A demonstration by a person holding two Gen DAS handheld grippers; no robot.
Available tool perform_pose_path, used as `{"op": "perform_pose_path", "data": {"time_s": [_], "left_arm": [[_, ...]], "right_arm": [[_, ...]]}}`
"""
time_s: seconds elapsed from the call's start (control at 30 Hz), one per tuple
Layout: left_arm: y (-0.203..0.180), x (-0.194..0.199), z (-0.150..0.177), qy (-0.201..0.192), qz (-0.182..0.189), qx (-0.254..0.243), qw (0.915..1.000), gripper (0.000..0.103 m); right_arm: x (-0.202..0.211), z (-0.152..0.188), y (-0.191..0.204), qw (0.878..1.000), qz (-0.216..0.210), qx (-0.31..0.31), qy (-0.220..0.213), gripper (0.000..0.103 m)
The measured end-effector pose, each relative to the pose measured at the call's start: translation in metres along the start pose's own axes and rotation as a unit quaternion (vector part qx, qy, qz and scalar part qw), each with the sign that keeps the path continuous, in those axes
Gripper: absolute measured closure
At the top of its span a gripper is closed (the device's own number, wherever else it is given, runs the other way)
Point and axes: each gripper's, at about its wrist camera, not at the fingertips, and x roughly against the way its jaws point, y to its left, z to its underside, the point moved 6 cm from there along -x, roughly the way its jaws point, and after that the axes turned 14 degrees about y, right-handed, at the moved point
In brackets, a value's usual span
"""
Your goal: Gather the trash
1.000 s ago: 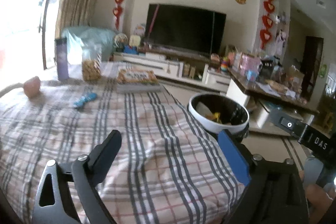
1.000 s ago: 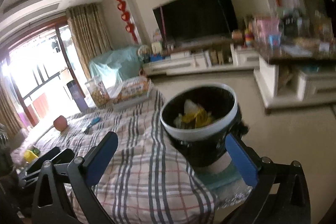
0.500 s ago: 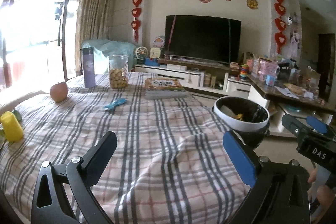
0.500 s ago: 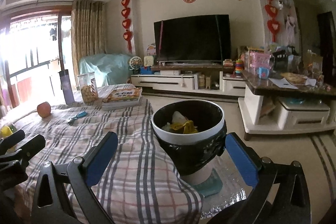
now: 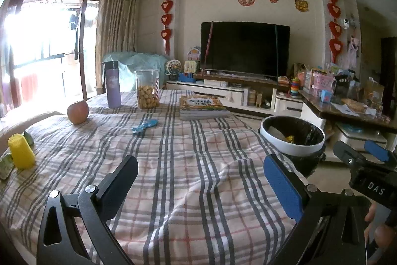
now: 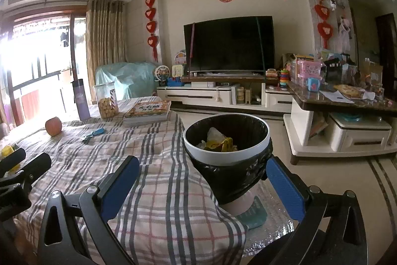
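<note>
Both grippers hung spread wide with nothing between their fingers: the left gripper over the plaid tablecloth, the right gripper at the table's near corner, aimed toward the trash bin. Held level and apart like that, they looked to be in a scanning pose, probably so each camera could take in the table and pick out what to collect next.

Largest of the room's features were the bright balcony doors and curtain on the left, then the dark television on its long white cabinet, with red heart hangings on the wall either side.

On the cloth sat a stack of books, a jar of biscuits, a purple flask and an apple; none of these read as trash.

Likelier candidates were smaller: a crumpled blue wrapper mid-table, well apart from both grippers, and at the left edge a yellow cup with green scraps beside it that I could not identify.

Beside the table's right corner stood the bin, on the floor and lined with a black bag, presumably placed for short drops. Yellow and pale scraps already lay inside, so the task seemed partly done.
</note>
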Motion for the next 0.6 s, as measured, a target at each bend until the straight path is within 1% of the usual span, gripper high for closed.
{"op": "perform_pose_path", "data": {"time_s": [0.17, 0.6], "left_arm": [[0.0026, 0.0008, -0.0002, -0.009, -0.003, 0.001, 1.0, 0.001], [0.0049, -0.0003, -0.0004, -0.015, -0.003, -0.005, 0.9999, 0.001]], "right_arm": [[0.0018, -0.0016, 0.0003, 1.0, -0.004, -0.001, -0.003, 0.0], [0.0031, -0.0028, 0.0016, 1.0, -0.008, -0.002, -0.003, 0.0]]}}
